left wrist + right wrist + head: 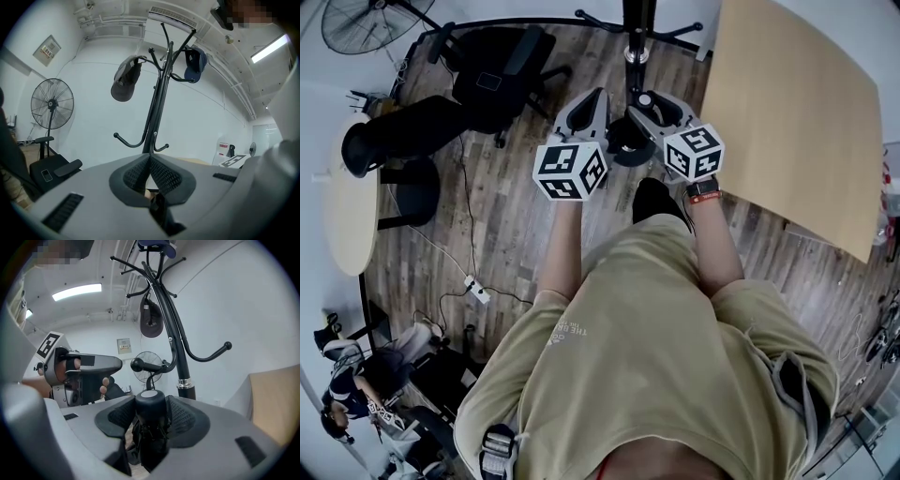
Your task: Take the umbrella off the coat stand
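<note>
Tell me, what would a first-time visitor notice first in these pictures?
A tall black coat stand rises straight ahead, with a dark cap and a blue cap hanging from its upper hooks. The right gripper is shut on a black folded umbrella, its round end showing between the jaws; the left gripper beside it is shut and empty.

The umbrella is black, with a pale grey disc on its top end. The coat stand is black too, with a silver band round its pole. One cap on it is dark grey, the other cap navy. The left gripper and the right gripper are grey, their cubes patterned with black-and-white squares. The floor is brown wood planking.
</note>
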### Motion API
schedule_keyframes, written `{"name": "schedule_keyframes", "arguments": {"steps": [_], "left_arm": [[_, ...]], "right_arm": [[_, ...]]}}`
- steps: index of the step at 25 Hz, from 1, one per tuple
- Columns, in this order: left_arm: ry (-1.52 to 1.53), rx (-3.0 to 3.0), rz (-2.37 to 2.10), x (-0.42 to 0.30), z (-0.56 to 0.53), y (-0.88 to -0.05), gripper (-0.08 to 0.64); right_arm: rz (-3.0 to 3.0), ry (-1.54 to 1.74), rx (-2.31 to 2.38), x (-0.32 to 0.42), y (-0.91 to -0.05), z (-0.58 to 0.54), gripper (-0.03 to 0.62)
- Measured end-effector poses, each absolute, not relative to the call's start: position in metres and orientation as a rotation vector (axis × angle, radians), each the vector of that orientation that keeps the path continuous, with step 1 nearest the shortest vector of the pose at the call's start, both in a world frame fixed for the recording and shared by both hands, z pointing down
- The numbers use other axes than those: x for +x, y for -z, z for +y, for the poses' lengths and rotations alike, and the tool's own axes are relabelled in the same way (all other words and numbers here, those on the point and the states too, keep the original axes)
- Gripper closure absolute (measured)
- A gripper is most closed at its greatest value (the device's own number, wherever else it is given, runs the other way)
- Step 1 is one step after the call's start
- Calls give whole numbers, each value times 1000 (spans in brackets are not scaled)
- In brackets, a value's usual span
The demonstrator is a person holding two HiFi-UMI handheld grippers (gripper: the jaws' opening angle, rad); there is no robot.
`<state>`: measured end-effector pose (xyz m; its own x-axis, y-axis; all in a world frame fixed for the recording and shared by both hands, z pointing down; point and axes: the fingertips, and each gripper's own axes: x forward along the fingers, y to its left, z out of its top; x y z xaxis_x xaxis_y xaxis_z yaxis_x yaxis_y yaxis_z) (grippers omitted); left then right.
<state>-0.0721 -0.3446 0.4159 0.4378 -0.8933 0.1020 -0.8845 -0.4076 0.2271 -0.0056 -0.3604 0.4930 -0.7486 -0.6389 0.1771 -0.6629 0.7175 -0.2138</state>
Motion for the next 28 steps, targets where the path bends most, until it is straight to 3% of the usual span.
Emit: {"name": "schedule_keyframes", "arguments": {"steps": [28], "left_arm": [[90,2462,-1548,-70,-284,-396,538]], "right_arm": [[-2875,-316,1127,3,-436,-301,380]]}}
